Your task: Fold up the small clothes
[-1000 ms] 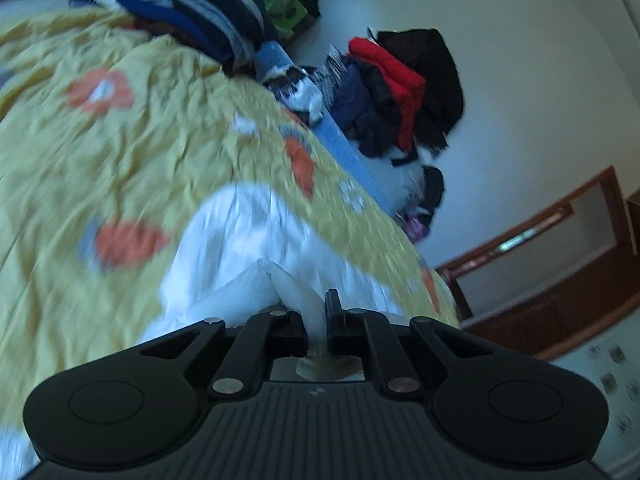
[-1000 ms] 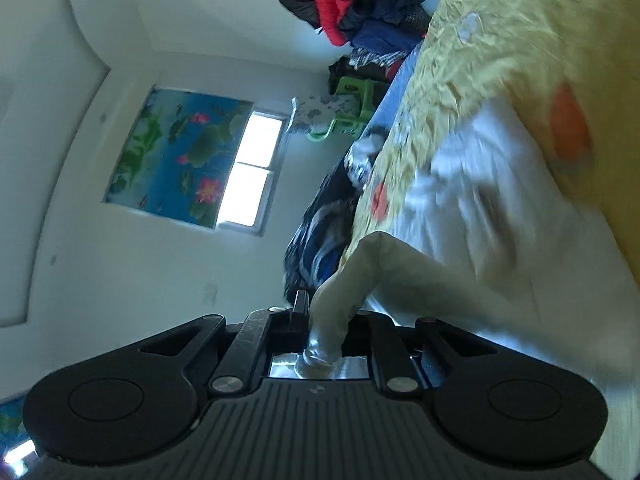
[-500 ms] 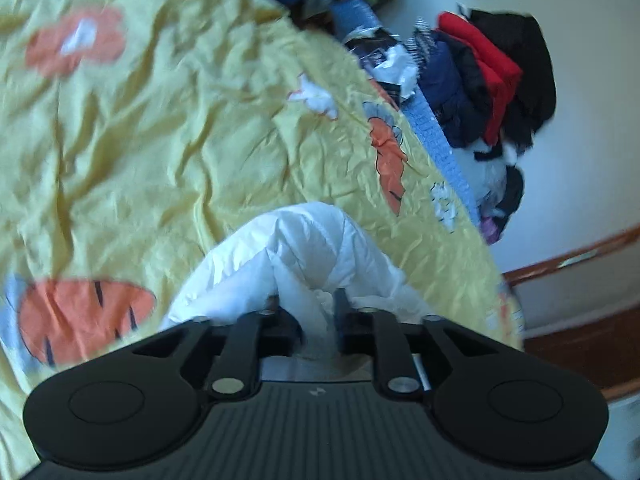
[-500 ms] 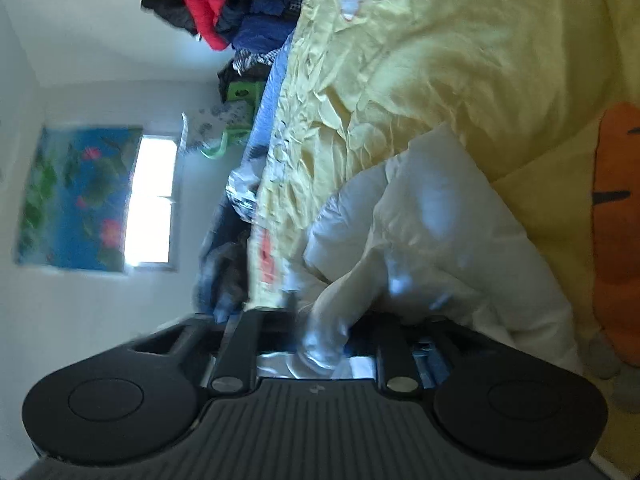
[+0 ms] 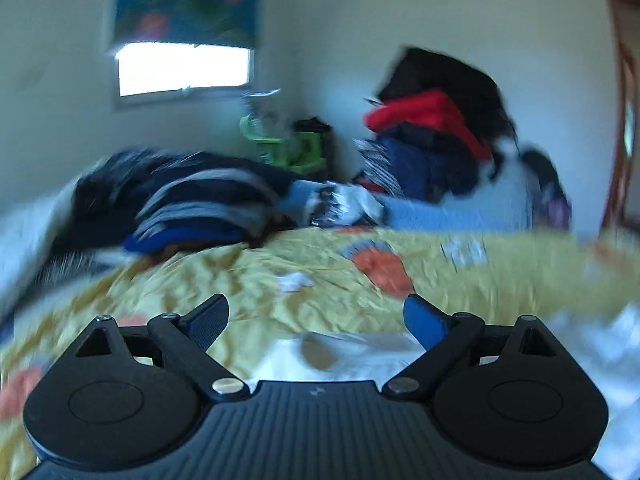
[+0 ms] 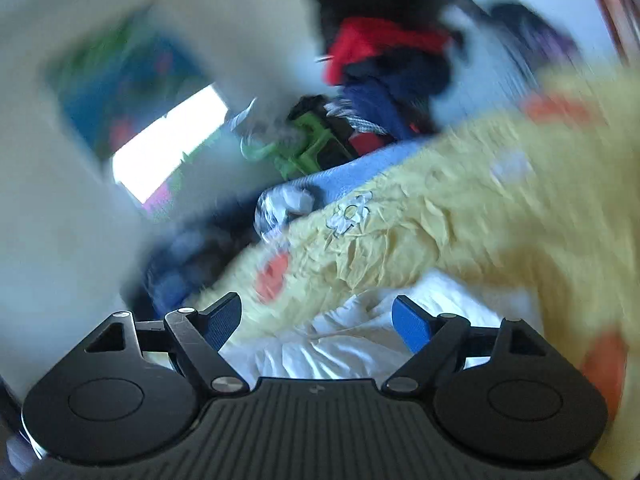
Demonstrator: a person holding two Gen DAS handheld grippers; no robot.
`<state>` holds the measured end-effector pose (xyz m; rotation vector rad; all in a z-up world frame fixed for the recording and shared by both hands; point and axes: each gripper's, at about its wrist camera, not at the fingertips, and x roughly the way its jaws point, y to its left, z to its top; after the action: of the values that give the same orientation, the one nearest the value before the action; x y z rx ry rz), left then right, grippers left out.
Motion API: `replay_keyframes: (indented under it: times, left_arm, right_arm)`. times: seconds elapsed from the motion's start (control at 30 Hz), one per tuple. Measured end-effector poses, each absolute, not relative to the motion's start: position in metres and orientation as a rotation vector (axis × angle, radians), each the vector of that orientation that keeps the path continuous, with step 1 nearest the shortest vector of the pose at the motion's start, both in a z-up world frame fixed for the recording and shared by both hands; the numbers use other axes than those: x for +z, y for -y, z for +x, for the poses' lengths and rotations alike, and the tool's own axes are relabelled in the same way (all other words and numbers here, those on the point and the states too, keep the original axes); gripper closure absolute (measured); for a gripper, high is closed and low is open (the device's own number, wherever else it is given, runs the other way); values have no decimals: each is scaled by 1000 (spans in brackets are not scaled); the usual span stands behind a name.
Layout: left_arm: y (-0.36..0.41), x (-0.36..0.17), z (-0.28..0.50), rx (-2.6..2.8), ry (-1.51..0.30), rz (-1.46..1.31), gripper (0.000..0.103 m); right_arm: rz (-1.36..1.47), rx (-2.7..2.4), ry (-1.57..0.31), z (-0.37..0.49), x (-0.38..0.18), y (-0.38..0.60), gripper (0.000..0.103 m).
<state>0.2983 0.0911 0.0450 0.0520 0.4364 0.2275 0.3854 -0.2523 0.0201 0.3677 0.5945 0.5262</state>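
Both views are smeared by motion blur. The left gripper (image 5: 316, 320) is seen with its blue-padded jaws spread wide and opening further; nothing is pinched between them. Below and just ahead of it, a crumpled white cloth garment (image 5: 360, 354) lies on the wrinkled yellow bedspread with orange animal prints (image 5: 256, 280). The right gripper (image 6: 318, 318) is likewise spread, its jaws opening, with the white garment (image 6: 344, 344) lying bunched beneath the gap and apparently untouched by the pads, though the blur leaves that uncertain. At the far edge of the bed a stack of dark blue and grey striped clothes (image 5: 200, 204) is heaped, with a light blue blanket (image 5: 452, 212) just beside it. Behind that, a pile of red, black and navy jackets (image 5: 432, 136) rests against the pale wall. A bright green plastic stool (image 5: 288, 148) stands in the corner, below a window with a blue flowered blind (image 5: 184, 40).
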Motion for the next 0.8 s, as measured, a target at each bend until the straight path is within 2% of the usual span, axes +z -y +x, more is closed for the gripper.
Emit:
replay_keyframes:
  times: [0.13,0.23,0.57,0.8]
  left_arm:
    - [-66,5,347,248,-582,193,8]
    - [-66,-25,371,269,-688,230,7]
    - [-94,-66,391,243,-749,27,0]
    - [-100,-69,389,234,-734,-22,0]
  right_arm:
    - [308,441,-781,427,-19,227,20]
    - [300,402,-822,439,-45,233,21]
    - [274,450,-699,428,-76,234,13]
    - [285,461,-680,427,-77,236,12]
